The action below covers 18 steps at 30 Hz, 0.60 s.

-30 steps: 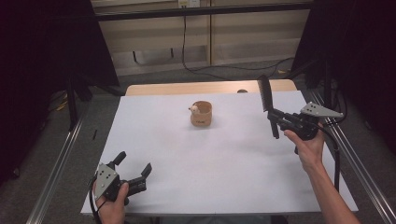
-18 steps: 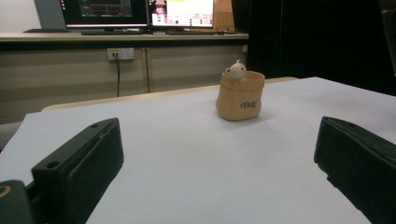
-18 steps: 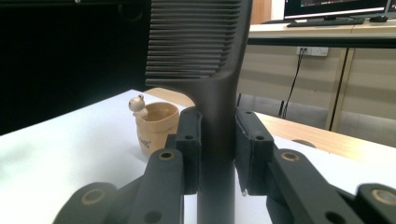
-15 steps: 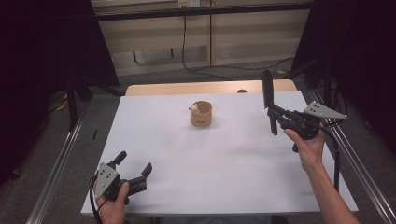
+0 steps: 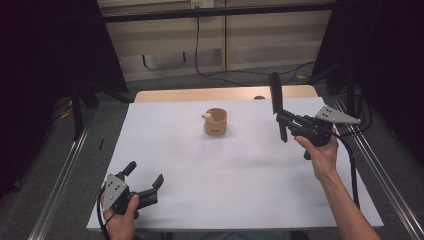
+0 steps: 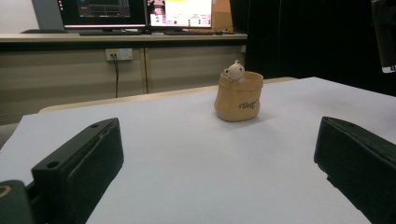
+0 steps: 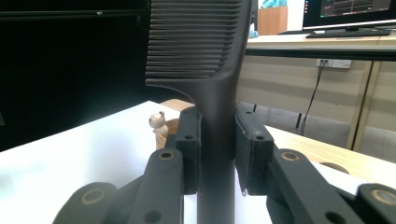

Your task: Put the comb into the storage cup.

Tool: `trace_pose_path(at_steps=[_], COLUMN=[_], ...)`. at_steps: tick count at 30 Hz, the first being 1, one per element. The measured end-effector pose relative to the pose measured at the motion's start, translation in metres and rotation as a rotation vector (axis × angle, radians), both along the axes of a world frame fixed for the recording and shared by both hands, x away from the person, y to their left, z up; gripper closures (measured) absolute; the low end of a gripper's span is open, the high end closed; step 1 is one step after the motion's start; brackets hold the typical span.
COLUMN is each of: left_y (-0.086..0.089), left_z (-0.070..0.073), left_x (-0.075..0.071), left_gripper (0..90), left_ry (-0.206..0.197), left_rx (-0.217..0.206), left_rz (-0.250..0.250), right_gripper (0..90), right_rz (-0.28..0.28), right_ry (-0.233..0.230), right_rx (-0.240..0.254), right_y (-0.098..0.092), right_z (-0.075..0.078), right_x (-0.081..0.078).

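Right hand-held gripper raised over tabletop's right side, jaws clamped on handle of black comb; comb upright, teeth uppermost. Left hand-held gripper low at near-left corner, jaws spread apart, holding nothing. White tabletop largest surface. Tan pot with small figure at rim stands centre-far, well apart from both.
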State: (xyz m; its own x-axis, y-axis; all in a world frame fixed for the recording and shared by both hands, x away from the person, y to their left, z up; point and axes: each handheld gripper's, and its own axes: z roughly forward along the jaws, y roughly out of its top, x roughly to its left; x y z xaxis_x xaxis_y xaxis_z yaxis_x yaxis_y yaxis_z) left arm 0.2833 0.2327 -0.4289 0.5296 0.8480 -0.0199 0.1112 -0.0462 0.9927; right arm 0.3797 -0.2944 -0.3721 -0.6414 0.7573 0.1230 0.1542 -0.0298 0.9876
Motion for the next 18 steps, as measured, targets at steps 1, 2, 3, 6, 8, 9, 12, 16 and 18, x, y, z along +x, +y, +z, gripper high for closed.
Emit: trace_pose_path(at_steps=[1, 2, 3, 6, 8, 9, 12, 16, 18], left_y=[0.0, 0.0, 0.0, 0.0, 0.0, 0.0, 0.0, 0.001, 0.001], left_z=[0.0, 0.0, 0.0, 0.0, 0.0, 0.0, 0.0, 0.0, 0.0], left_x=[0.0, 0.0, 0.0, 0.0, 0.0, 0.0, 0.0, 0.0, 0.0], left_gripper=[1.5, 1.5, 1.5, 1.5, 1.5, 1.5, 1.5, 1.5, 1.5], left_ry=[0.0, -0.002, -0.002, -0.003, -0.003, -0.004, -0.004, -0.002, -0.002], left_rx=[-0.002, -0.003, -0.003, -0.002, -0.007, -0.009, -0.01, -0.005, -0.006], left_rz=[0.001, 0.006, 0.006, 0.005, 0.004, 0.004, 0.005, 0.004, 0.004], right_gripper=[73.0, 73.0, 73.0, 73.0, 73.0, 73.0, 73.0, 73.0, 73.0], right_rz=[0.005, 0.005, 0.006, 0.011, 0.019, 0.02, 0.017, 0.022, 0.027], right_ry=[-0.003, -0.003, -0.002, 0.005, 0.003, 0.005, 0.002, 0.007, 0.003], right_rx=[0.003, 0.004, 0.004, 0.001, 0.006, 0.003, 0.002, -0.002, 0.004], right_y=[0.002, 0.003, 0.005, 0.009, 0.012, 0.014, 0.018, 0.026, 0.029], right_z=[0.0, 0.001, 0.002, 0.004, 0.005, 0.005, 0.004, 0.004, 0.004], right_x=[0.001, 0.002, 0.003, 0.005, 0.008, 0.009, 0.013, 0.02, 0.023])
